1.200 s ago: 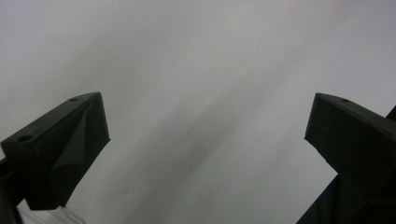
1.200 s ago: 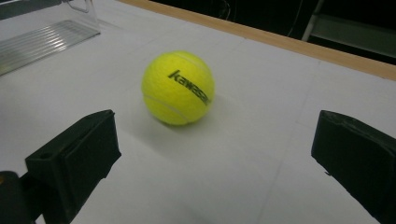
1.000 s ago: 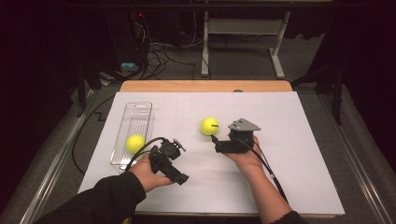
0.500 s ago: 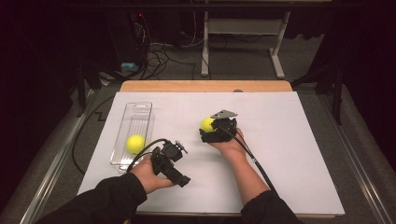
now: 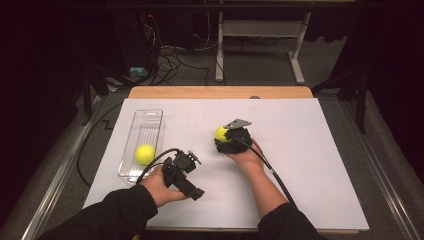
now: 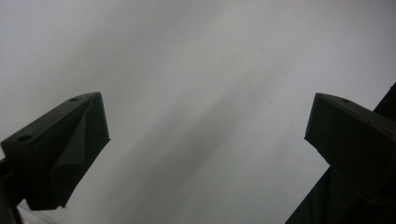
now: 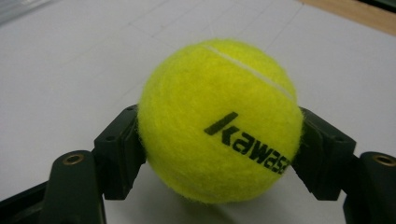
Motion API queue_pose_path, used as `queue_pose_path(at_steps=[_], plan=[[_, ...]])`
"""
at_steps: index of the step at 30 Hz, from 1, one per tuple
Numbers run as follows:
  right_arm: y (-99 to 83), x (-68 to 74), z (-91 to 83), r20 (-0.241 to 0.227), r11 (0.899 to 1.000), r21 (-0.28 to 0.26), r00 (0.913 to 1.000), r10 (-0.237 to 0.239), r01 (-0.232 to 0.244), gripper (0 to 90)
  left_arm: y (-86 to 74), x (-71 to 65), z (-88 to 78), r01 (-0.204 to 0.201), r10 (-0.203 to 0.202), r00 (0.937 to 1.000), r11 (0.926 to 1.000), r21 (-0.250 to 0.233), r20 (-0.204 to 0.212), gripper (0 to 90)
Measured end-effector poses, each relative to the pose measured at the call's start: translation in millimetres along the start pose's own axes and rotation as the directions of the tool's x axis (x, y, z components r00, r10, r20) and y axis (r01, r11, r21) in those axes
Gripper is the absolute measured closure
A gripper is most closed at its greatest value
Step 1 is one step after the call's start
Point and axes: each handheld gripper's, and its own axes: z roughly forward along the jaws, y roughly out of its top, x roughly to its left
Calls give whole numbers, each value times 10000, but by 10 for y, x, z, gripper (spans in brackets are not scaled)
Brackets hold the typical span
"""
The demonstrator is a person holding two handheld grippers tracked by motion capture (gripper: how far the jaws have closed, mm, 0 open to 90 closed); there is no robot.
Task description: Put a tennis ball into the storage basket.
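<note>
Two yellow tennis balls on the table here. One tennis ball point(image 7: 218, 122) sits right between the jaws of the right gripper point(image 5: 229, 140), both pads pressed against its sides at about 9 and 3 o'clock in the right gripper view, so that claw is clamped on it. The fuzzy felt, a white seam and black lettering reading "kawasa" are all visible up close. From the high view the ball pokes out at the gripper's 10 o'clock side, near the middle of the white table sheet point(image 5: 310, 165).

Half a second ago the right hand was a bit farther up the table with the ball just at its jaws; a second ago the ball lay free with the gripper beside it.

Second ball point(image 5: 144, 154) rests in the clear ribbed plastic tray point(image 5: 149, 120), toward its near end. The left gripper point(image 5: 192, 180) hangs over bare sheet, jaws spread wide, holding nothing, roughly where it was before.
</note>
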Motion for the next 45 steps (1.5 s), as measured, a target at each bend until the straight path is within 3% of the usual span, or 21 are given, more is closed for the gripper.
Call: queue_pose_path(at_steps=[10,13,25,33,40,45], plan=[[-161,67,-523,-165,9930,-1143,9993,-323,302,274,-29,5,-22,68,-68,10000,10000,16,-45,5],[-307,100,-723,-214,9893,-1415,9990,-390,356,274,-40,15,-44,113,-113,9999,9999,-15,-51,5],[-824,76,-1164,-245,9836,-1797,9995,-178,132,274,-3,19,-76,143,-142,9998,9999,97,-144,5],[-1043,60,-1332,-37,9810,-1936,9999,-164,153,274,58,6,-109,178,-177,9998,9998,119,-109,5],[-1065,100,-1317,-175,9818,-1892,9997,-192,156,275,120,0,-224,148,-148,9999,9998,91,-86,5],[-1039,215,-1308,-397,9778,-2081,9987,-327,238,275,171,-23,-336,79,-79,9999,10000,28,-100,5]])
